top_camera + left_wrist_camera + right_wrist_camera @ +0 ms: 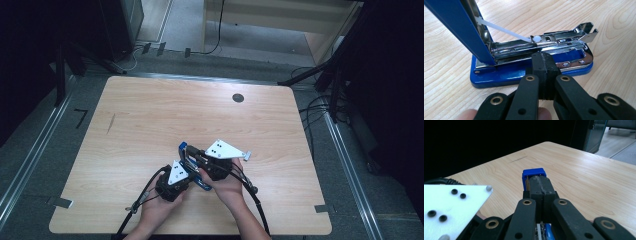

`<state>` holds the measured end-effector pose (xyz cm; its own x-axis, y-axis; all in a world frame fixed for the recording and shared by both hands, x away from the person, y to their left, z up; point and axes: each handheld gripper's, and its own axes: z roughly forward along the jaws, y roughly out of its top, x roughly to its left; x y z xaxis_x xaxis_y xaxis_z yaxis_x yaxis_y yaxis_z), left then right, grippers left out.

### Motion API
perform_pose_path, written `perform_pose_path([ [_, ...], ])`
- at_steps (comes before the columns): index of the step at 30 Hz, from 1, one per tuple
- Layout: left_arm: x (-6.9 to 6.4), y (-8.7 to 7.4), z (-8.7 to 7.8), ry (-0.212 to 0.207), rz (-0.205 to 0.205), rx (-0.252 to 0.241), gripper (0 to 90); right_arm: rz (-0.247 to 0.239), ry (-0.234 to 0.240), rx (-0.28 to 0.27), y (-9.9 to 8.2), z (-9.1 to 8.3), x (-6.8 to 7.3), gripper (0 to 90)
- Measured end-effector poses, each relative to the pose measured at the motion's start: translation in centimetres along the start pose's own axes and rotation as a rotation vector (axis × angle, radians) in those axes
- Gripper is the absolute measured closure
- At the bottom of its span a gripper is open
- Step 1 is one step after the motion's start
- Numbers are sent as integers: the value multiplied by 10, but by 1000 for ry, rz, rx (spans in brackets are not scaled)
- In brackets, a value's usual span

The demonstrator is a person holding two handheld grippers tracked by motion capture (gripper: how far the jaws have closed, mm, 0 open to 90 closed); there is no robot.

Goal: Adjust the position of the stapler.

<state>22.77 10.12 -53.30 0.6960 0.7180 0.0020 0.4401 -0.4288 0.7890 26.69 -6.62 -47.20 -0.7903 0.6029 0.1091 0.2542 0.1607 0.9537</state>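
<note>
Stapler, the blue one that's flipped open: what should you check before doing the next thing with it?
1. Stapler base lies flat on the table: ok.
2. Blue lid is swung up and the metal tray is uncovered: ok.
3. Staples in the tray: cannot tell.
4. Left gripper is shut, with its tip at the tray's side: ok.
5. Right gripper is shut, up by the lid's end: ok.
6. Right gripper really holds the lid: cannot tell.
</note>
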Motion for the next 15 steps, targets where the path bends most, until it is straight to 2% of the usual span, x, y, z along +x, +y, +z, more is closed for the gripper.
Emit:
perform_pose_path([
  [4, 0, 0, 0, -3, -2, 0, 900, -12, 2, 20, 0, 6, 1, 900],
  [5, 0, 0, 0, -4, -4, 0, 900, -24, 1, 47, -2, 11, 1, 900],
  [7, 0, 0, 0, -4, -2, 0, 900, -31, 2, 65, -5, 16, 2, 900],
  [15, 0, 0, 0, -3, 0, 0, 900, -32, 6, 94, -7, 26, -1, 900],
])
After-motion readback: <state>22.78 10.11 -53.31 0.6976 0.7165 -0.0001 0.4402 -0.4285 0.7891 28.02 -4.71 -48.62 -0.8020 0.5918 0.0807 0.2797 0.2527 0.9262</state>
